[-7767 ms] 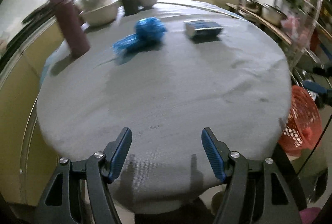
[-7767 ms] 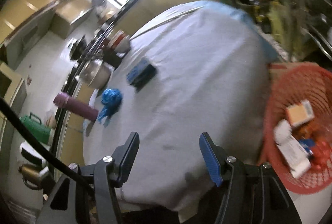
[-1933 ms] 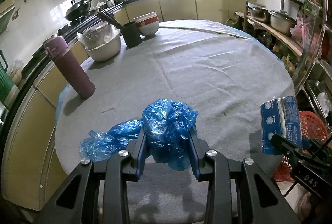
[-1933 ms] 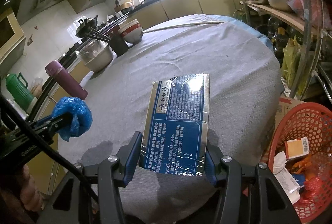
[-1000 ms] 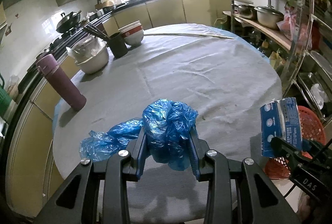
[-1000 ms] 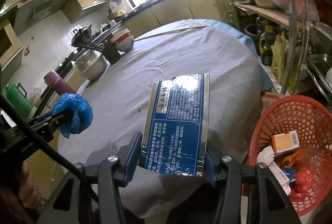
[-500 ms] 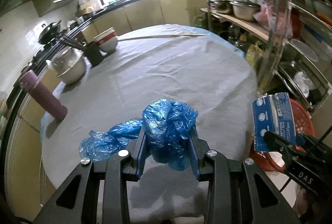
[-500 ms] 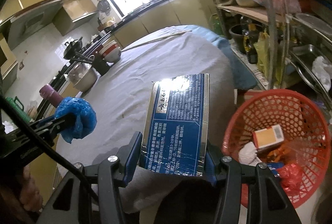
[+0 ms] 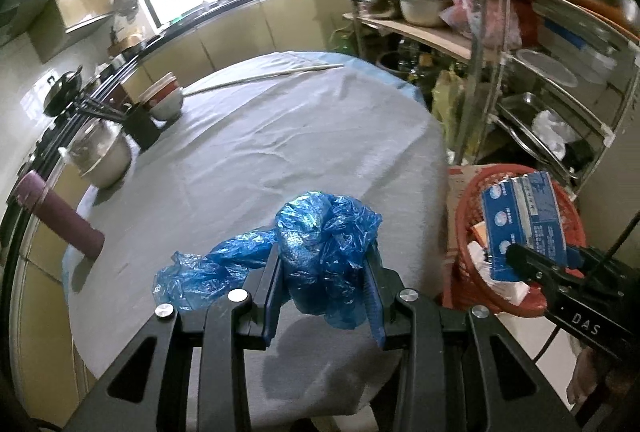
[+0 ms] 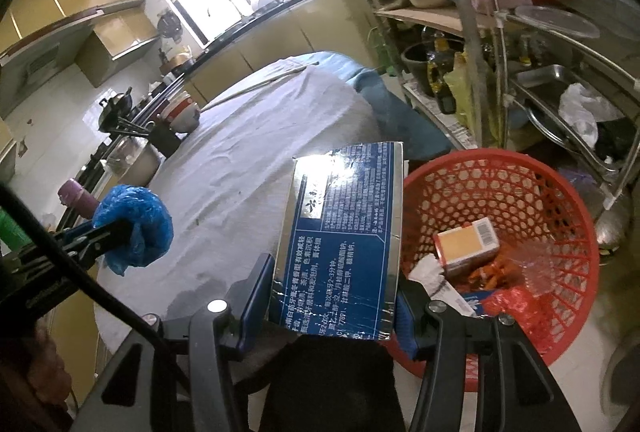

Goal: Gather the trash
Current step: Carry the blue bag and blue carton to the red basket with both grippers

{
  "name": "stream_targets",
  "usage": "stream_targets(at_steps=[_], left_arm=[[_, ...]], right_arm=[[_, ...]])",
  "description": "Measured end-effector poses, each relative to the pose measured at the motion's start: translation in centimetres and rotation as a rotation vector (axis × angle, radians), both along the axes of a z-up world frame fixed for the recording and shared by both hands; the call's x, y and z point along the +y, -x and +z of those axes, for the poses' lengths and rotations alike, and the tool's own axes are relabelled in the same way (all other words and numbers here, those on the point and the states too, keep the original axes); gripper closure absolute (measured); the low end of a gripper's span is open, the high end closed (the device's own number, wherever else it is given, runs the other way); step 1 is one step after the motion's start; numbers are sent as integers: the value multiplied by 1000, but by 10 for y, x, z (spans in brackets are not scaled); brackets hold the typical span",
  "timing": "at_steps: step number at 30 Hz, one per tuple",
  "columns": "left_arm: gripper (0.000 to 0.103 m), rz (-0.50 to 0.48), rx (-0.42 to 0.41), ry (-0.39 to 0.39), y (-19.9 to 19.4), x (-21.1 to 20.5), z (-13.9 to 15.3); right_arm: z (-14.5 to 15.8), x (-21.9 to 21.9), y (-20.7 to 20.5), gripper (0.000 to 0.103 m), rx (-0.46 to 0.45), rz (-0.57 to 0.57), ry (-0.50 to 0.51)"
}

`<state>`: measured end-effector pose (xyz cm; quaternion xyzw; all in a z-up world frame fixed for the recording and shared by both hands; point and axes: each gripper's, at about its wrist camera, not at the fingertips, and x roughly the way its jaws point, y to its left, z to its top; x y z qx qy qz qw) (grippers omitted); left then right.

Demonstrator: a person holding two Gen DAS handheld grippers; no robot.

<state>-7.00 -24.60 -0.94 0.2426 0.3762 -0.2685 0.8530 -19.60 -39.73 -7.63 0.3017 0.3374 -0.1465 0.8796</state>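
My left gripper [image 9: 325, 292] is shut on a crumpled blue plastic bag [image 9: 320, 248], held above the near edge of the round table [image 9: 280, 136]; the bag's tail hangs off to the left. In the right wrist view the same blue plastic bag [image 10: 134, 232] shows at the left. My right gripper [image 10: 332, 306] is shut on a blue box with white print [image 10: 344, 244], held at the left rim of the red mesh basket [image 10: 520, 188]. The blue box [image 9: 524, 220] appears over the basket [image 9: 464, 208] in the left wrist view.
The basket on the floor holds a yellow carton [image 10: 468, 242], white paper and red wrappers. On the table's far left stand a purple flask [image 9: 60, 220], a metal bowl [image 9: 100, 156], a black holder and stacked bowls [image 9: 162, 100]. A metal shelf rack [image 10: 540, 44] with pots rises behind the basket.
Both grippers have swung to the right with their loads. The red basket has come further into both views, and the blue box now hangs at its rim.
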Motion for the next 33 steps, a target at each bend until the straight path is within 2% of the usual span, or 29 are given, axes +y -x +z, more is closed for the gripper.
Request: stream_targets(at_steps=[12, 23, 33], left_arm=[[66, -101, 7, -18, 14, -29, 0], [66, -229, -5, -9, 40, -75, 4], [66, -345, 82, 30, 59, -116, -7]], right_arm=[[-2, -20, 25, 47, 4, -63, -16], [-4, -55, 72, 47, 8, -191, -19], [-17, -86, 111, 47, 22, -294, -63]])
